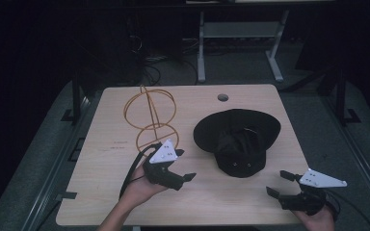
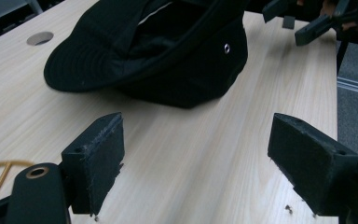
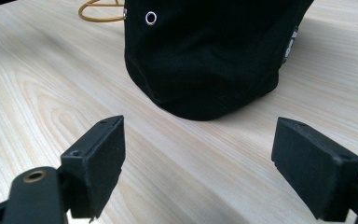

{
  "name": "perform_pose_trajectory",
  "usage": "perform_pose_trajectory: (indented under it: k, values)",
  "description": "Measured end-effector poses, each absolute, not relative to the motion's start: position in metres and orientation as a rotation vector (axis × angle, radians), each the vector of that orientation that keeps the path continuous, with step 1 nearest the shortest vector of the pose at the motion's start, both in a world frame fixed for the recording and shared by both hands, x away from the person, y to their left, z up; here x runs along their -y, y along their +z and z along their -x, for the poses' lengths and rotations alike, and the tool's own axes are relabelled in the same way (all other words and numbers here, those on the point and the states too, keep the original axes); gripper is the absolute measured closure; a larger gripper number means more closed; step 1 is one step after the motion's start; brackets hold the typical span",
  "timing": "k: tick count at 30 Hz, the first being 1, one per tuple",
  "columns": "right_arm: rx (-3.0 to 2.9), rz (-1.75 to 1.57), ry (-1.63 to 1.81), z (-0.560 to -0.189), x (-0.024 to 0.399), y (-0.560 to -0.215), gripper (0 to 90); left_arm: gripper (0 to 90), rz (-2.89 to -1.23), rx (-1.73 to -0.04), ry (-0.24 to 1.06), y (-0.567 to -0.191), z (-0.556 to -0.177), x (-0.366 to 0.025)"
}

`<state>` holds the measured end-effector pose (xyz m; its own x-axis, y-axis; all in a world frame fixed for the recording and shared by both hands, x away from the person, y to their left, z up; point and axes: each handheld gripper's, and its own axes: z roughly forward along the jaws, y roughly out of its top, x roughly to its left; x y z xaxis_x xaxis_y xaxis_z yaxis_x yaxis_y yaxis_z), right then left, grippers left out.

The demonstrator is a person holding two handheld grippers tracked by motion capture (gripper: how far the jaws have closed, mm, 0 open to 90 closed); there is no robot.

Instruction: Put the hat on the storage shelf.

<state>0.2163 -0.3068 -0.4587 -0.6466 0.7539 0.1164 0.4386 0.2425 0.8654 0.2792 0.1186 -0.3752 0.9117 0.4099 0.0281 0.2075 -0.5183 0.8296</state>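
A black bucket hat (image 1: pixel 238 139) lies on the light wooden table (image 1: pixel 101 168), upside down as far as the dim high view lets me judge, its brim spread on the far side and its crown turned toward the person. The left gripper (image 1: pixel 185 174) hovers near the hat's left side, held in the person's left hand (image 1: pixel 137 187), and its jaws stand wide apart with nothing between them; in the left gripper view the hat (image 2: pixel 158 51) sits just beyond those spread jaws, with bare wood between. The right gripper (image 1: pixel 277 183) hangs near the hat's right front, not touching it, jaws likewise spread and empty (its own view looks straight at the hat's crown (image 3: pixel 209 56), where a small metal eyelet (image 3: pixel 151 18) shows). To the left of the hat and beyond the left gripper stands an orange wire stand (image 1: pixel 150 113) of looped rings, apart from the hat's brim.
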Motion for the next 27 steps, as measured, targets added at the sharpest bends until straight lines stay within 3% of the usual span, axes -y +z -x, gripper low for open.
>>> perform_pose_trajectory:
  k: [17, 27]
  values:
    - [-2.196, -1.104, 1.371, -0.216, 0.307, -0.459, 16.7, 23.4, -2.186, -0.366, 0.263, -0.361, -0.311, -0.074]
    - [-2.207, -1.091, 1.369, -0.214, 0.305, -0.459, 16.7, 38.1, -2.300, -0.353, 0.257, -0.370, -0.335, -0.048]
